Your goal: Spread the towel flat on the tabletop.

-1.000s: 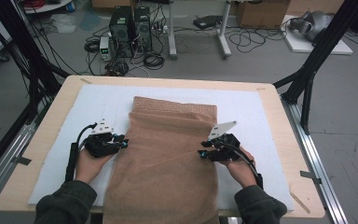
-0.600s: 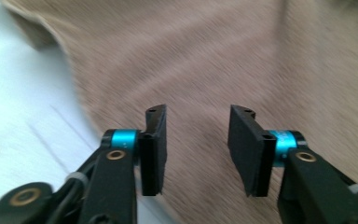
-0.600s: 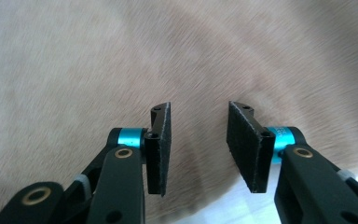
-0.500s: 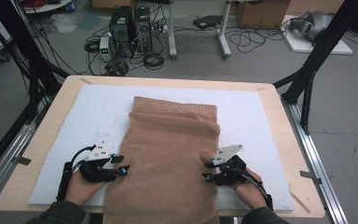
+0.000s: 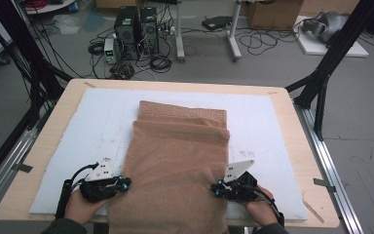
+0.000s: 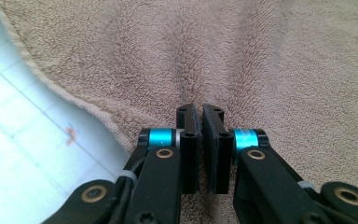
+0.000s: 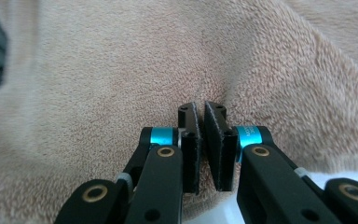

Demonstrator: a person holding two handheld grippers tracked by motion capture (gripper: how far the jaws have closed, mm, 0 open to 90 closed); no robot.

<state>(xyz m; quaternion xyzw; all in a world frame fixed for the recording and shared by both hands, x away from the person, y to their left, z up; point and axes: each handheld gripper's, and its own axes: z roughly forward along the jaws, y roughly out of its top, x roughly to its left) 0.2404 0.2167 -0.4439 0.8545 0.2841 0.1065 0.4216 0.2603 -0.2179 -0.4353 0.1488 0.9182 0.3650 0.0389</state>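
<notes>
Two hand-held grippers, left hand-held gripper [image 5: 123, 183] and right hand-held gripper [image 5: 217, 189], pinch towel [image 5: 175, 165] (jaws just closed).

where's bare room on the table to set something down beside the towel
Free: the white mat left of the brown towel, up to the table's far-left corner; the mat to the towel's right, toward the right edge; a narrow strip beyond its far end. Crowded: the near edge, where the left gripper and right gripper pinch the towel.
</notes>
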